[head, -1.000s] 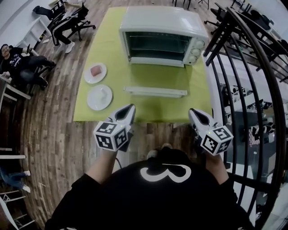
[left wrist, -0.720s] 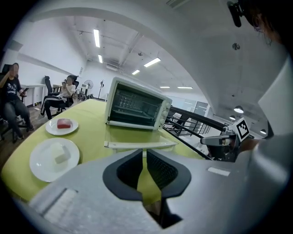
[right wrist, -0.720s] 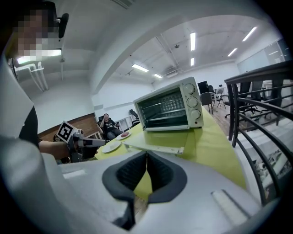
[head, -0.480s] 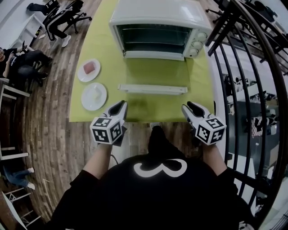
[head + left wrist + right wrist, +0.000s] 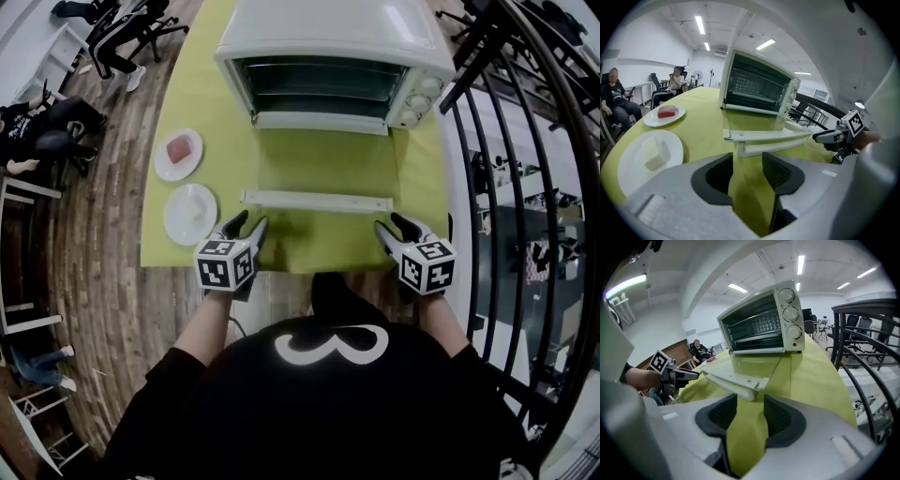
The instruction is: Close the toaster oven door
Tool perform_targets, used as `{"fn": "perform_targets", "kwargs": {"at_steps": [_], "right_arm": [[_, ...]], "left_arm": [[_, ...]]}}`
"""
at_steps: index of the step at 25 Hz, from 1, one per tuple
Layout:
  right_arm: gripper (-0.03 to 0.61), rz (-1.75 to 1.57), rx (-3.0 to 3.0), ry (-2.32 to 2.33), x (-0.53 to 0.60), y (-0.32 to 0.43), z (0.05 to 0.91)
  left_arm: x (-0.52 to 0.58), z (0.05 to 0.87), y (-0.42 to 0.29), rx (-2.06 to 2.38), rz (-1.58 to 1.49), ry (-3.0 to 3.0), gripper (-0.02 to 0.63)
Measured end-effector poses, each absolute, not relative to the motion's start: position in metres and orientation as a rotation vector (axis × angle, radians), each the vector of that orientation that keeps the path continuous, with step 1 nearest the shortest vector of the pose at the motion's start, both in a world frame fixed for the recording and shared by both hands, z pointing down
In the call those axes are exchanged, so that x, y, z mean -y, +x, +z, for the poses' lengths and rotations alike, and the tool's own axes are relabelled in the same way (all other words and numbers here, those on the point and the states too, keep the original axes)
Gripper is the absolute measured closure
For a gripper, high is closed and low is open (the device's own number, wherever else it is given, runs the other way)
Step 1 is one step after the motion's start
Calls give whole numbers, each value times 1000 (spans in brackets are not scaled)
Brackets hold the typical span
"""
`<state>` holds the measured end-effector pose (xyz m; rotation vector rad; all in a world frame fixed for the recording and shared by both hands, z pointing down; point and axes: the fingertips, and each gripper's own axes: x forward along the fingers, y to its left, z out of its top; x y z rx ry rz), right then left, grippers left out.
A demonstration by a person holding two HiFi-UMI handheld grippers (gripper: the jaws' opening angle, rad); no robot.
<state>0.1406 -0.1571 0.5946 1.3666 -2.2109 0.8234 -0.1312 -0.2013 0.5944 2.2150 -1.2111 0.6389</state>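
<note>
The left gripper and right gripper have just been opening, with nothing between them; the stiff door likely lifts easily by its long handle.

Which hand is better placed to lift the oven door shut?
Left, narrowly. Both tools have just opened, empty; the left tool faces the door handle squarely, the right tool only its end.

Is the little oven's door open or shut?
Open. The door sticks out flat from the oven over the green cloth, and you can see the wire rack inside.
</note>
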Motion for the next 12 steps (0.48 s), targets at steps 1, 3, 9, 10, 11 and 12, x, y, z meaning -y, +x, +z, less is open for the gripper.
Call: {"fn": "perform_targets", "kwargs": {"at_steps": [1, 3, 9, 10, 11, 12], "right_arm": [[396, 828, 2199, 1358, 159, 140, 598], [391, 837, 2180, 1349, 162, 140, 603], [391, 854, 2144, 1332, 171, 138, 615], [391, 851, 2144, 1332, 174, 137, 615], [391, 848, 2146, 1333, 176, 136, 615], [391, 846, 2146, 1333, 178, 135, 615]], "left_arm": [[205, 596, -132, 1217, 643, 2208, 430], [211, 600, -132, 1226, 659, 2200, 425], [224, 611, -128, 1233, 727, 2195, 425], [227, 612, -127, 1239, 733, 2197, 425], [229, 612, -127, 1246, 737, 2200, 425], [231, 612, -127, 1251, 740, 2202, 425]]}}
